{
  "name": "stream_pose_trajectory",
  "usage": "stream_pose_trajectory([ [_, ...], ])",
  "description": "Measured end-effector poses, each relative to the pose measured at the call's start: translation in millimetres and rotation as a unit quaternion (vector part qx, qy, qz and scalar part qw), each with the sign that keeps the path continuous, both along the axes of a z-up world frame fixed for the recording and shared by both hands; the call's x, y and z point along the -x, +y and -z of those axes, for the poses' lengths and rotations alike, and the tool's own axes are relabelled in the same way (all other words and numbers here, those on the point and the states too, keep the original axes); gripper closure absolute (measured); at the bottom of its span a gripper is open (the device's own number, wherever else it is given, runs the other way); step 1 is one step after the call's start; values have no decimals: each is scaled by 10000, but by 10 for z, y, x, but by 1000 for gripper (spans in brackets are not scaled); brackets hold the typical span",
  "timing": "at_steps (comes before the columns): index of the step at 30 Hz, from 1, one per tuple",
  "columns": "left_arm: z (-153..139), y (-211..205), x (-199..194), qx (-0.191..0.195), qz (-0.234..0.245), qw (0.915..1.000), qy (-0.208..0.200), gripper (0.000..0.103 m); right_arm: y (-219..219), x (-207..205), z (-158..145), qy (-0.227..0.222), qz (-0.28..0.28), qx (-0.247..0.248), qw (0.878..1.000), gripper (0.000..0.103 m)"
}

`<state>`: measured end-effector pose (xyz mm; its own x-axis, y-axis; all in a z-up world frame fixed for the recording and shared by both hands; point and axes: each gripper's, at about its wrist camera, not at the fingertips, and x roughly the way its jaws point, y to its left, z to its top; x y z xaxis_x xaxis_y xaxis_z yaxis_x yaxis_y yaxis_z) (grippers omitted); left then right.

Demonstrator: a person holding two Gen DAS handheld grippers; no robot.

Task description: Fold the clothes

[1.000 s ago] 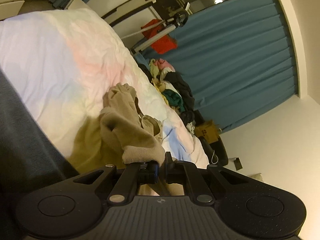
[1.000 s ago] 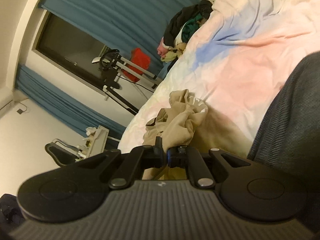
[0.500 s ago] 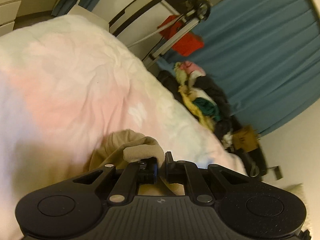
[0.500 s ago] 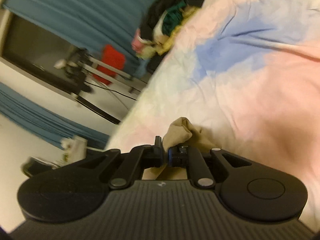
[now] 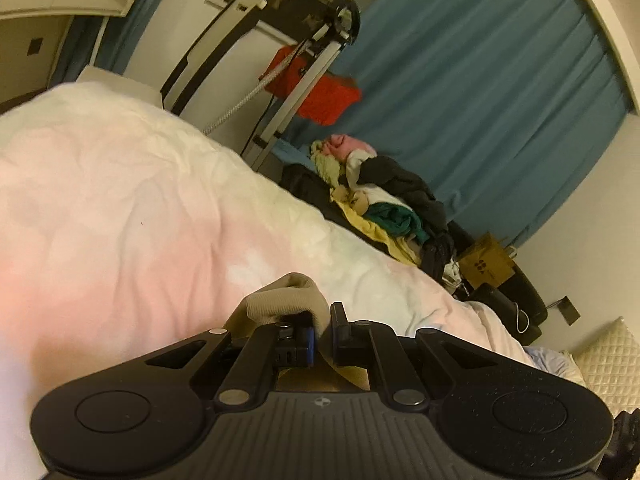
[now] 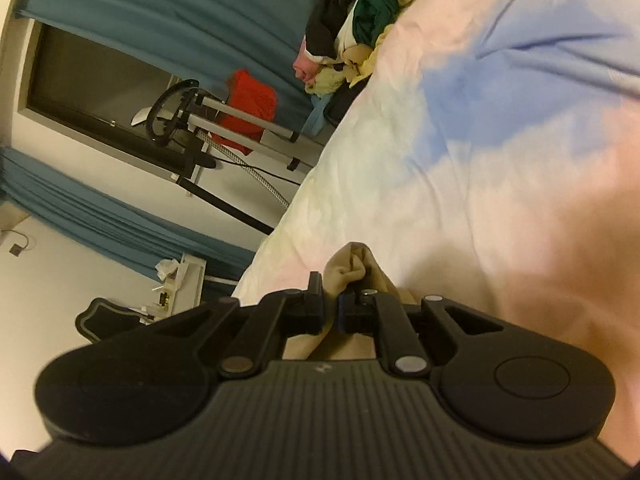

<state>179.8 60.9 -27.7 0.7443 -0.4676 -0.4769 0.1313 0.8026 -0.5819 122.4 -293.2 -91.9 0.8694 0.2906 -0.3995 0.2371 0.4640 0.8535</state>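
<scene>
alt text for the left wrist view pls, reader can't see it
The left gripper is shut on a bunched fold of beige garment, held low over a pastel duvet. Behind the bed lie a pile of clothes, a blue curtain and a red cloth on a rack.

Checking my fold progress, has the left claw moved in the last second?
Yes. The left claw, shut on the beige garment, has swung toward the blue curtain, whose clothes pile looms larger.
</scene>
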Motion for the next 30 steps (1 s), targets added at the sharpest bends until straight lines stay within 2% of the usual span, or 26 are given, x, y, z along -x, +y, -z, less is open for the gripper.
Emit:
stream_pose_trajectory([
  [2,24,-21,-40,-34,37,10000,30,92,7,-31,55,112,-41,14,9999,91],
  [3,36,-32,-60,-51,55,10000,44,81,22,-38,77,158,-92,37,9998,83],
  [4,41,-17,-57,-18,86,9999,99,58,52,-25,60,133,-179,98,9997,70],
  [5,44,0,-52,20,119,9998,158,48,88,-4,27,78,-280,175,9994,42],
  [6,11,9,-18,5,118,9999,94,28,139,56,-42,-134,-348,264,9990,12],
  [7,15,-14,-6,-106,141,9998,64,10,194,145,-146,-417,-344,431,9976,5],
  [9,31,-67,13,-345,193,9992,13,0,336,304,-369,-876,-360,1094,9895,7],
  [12,56,-146,42,-703,270,9971,-64,0,613,483,-589,-1531,-476,2376,9580,7],
  [14,72,-199,61,-941,321,9950,-115,0,757,486,-614,-1610,-593,2993,9386,7],
  [16,89,-252,80,-1179,372,9922,-167,0,854,382,-541,-1424,-827,3343,9280,7],
  [18,105,-304,99,-1416,423,9888,-218,1,901,228,-417,-1248,-994,3512,9226,9],
  [19,113,-331,109,-1534,448,9868,-243,1,923,149,-354,-1162,-1073,3589,9199,16],
  [20,121,-357,118,-1652,473,9847,-269,1,941,55,-277,-990,-1129,3661,9184,33],
  [21,187,-390,88,-1791,491,9824,-186,3,957,-44,-195,-782,-1177,3731,9170,36],
  [24,332,-455,40,-1999,578,9781,12,4,925,-248,88,-276,-1308,3492,9275,40],
  [26,401,-487,29,-2056,649,9764,115,4,933,-248,208,-120,-1348,3461,9284,40],
  [30,298,-443,166,-2078,635,9761,44,4,988,-66,69,-171,-1340,3504,9268,39],
])
